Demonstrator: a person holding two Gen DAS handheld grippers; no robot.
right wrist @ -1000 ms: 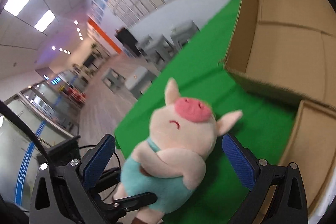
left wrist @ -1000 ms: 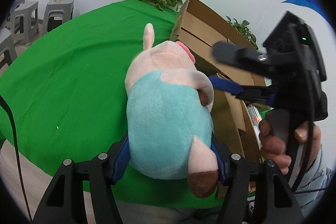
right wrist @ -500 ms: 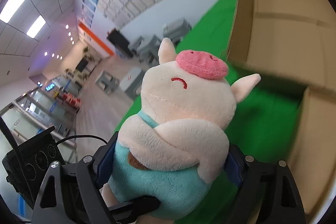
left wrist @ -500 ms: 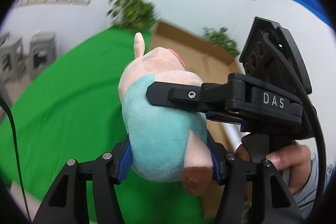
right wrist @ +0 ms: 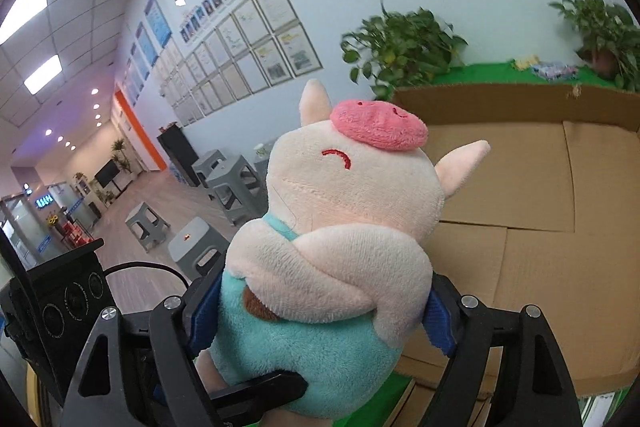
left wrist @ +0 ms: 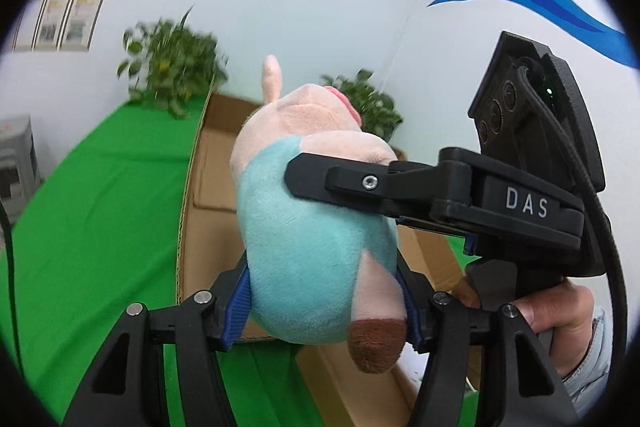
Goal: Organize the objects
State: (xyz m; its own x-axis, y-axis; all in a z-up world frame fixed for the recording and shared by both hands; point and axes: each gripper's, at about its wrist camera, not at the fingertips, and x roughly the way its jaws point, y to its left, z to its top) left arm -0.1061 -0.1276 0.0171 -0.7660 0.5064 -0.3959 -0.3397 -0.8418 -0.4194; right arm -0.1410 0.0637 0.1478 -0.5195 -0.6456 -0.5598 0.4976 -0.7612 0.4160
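Note:
A plush pig (left wrist: 316,227) with a pink head and teal body is held in the air, gripped from two sides. My left gripper (left wrist: 324,303) is shut on its lower body. My right gripper (right wrist: 316,315) is shut on its body too; one of its black fingers (left wrist: 344,183) crosses the pig in the left wrist view. The pig (right wrist: 340,239) faces up, pink snout on top. An open cardboard box (right wrist: 532,195) lies just behind and below it, also in the left wrist view (left wrist: 208,187).
A green cloth (left wrist: 92,211) covers the table. Potted plants (right wrist: 404,47) stand at the far edge by the white wall. Grey stools (right wrist: 228,183) stand on the floor to the left. A second cardboard flap (left wrist: 360,379) lies near the front.
My right gripper has closed on the pig, which it only flanked a second ago. Both grippers have lifted the pig and carried it toward the open box.

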